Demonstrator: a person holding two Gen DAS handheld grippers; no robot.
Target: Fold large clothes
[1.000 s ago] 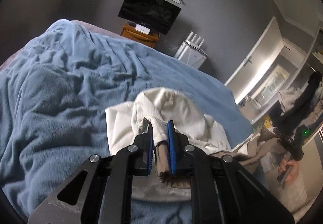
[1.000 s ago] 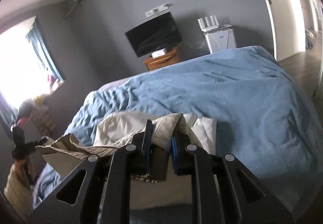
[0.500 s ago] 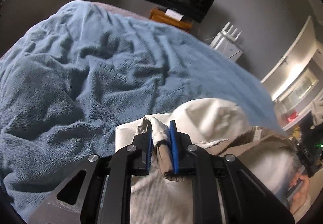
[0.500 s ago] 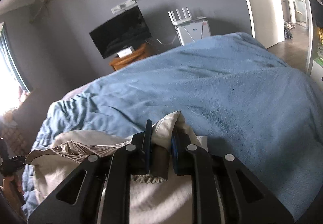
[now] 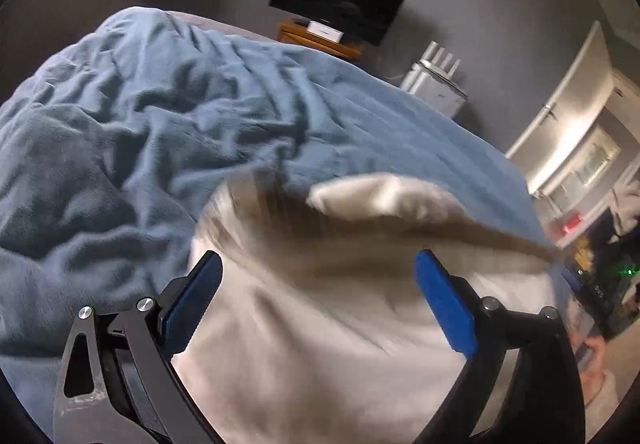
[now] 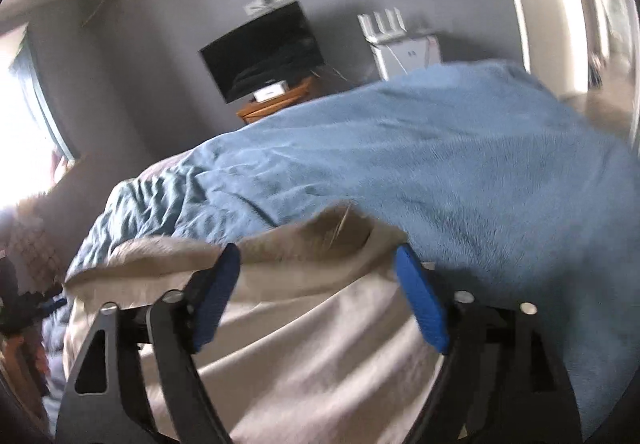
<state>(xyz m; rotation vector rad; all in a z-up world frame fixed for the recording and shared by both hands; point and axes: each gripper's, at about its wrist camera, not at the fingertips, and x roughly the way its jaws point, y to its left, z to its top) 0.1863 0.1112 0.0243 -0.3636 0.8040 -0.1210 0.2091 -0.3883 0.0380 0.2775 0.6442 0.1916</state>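
Both grippers' fingers [image 5: 444,304] just sprang apart, dropping garment [image 5: 320,324] edge onto blanket [image 5: 120,124].

No text, label, brand or number could be read in either wrist view; the frames were blurred and every marking was too small.

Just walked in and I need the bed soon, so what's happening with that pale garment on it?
A person with a gripper in each hand is folding a cream garment on the blue blanket. The left gripper and right gripper have just been opening; both now stand wide apart, pads clear of the cloth. The folded-over edge is blurred, apparently dropping onto the rest of the garment. So one fold has just been let go.
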